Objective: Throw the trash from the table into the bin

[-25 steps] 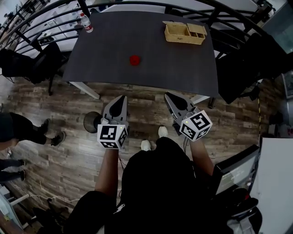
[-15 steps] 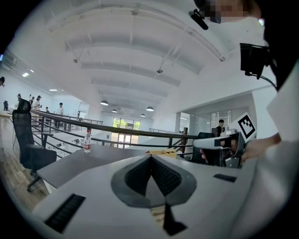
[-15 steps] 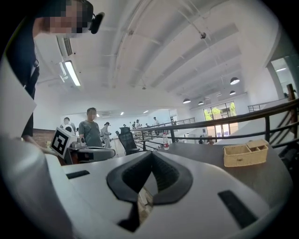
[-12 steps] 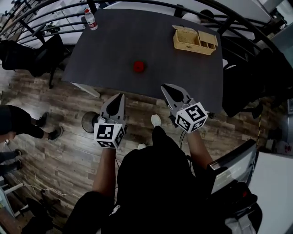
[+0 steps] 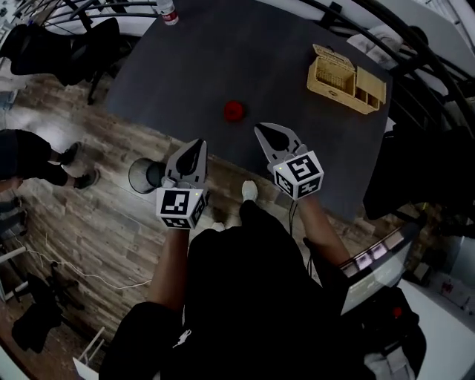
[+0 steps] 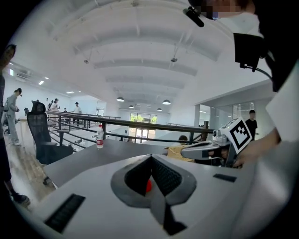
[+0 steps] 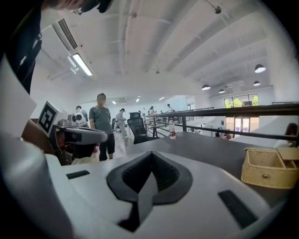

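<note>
The small red crumpled piece of trash lies on the dark grey rectangular table, near the edge facing the person and with nothing touching it. The person stands just off that edge on the wood-plank floor, holding both tools out in front. The left gripper hangs over the floor just short of the table edge. Its jaws are pressed together at the tips with nothing caught in them, and in its own view the red scrap only shows through the hollow behind the tips, out on the tabletop. The right gripper reaches a little over the table edge, near the red scrap and to its right. Its jaws are fully closed too and it carries nothing. A pale woven wicker basket with compartments sits toward the far right corner, well apart from the scrap. A clear plastic water bottle with a red label stands upright at the far left corner. A round dark tub stands on the floor just left of the left gripper, beside the table.
</note>
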### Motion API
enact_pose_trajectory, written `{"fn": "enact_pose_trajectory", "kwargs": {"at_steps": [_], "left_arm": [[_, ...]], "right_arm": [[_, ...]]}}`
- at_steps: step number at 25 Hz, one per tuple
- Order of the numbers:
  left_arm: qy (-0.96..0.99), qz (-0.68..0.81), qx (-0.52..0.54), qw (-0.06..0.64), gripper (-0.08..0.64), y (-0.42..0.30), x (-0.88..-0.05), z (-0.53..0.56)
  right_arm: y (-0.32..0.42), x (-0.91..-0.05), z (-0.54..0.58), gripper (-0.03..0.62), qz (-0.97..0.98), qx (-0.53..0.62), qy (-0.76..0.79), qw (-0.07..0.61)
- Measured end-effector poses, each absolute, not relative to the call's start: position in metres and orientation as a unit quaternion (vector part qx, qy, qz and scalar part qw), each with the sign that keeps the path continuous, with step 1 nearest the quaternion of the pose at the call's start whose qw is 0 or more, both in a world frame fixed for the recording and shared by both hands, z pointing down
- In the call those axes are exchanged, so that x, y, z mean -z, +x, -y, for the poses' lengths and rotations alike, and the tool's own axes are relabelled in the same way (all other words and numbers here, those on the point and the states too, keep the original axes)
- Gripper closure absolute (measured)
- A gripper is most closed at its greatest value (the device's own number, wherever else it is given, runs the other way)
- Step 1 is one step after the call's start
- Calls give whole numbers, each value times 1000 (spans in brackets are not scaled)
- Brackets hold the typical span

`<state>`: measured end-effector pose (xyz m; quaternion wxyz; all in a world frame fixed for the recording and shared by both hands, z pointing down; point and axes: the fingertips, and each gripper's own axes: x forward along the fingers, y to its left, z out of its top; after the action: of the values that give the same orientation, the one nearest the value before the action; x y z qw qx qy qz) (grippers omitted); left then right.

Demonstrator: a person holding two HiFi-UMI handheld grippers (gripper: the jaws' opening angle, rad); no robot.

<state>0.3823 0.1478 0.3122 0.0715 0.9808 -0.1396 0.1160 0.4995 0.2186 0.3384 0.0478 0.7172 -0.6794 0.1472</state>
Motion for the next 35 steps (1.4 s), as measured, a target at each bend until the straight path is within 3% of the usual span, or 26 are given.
{"fn": "enact_pose_trajectory", "kwargs": {"at_steps": [10,22,31,35], "left_arm": [[965,195,-149,86,551,425,-346,-128],[954,217,-176,106,551,407,-380,-114],[951,195,-214,109,551,392,-408,-107],[949,193,-219,118,551,388,-416,-103]], "right_arm": [[527,-388,-171,585,729,-166,658,86],[531,-451,-155,579,723,-206,647,126],[532,-530,-129,290,693,-239,643,222],[537,-550,-121,253,680,-256,643,241]]}}
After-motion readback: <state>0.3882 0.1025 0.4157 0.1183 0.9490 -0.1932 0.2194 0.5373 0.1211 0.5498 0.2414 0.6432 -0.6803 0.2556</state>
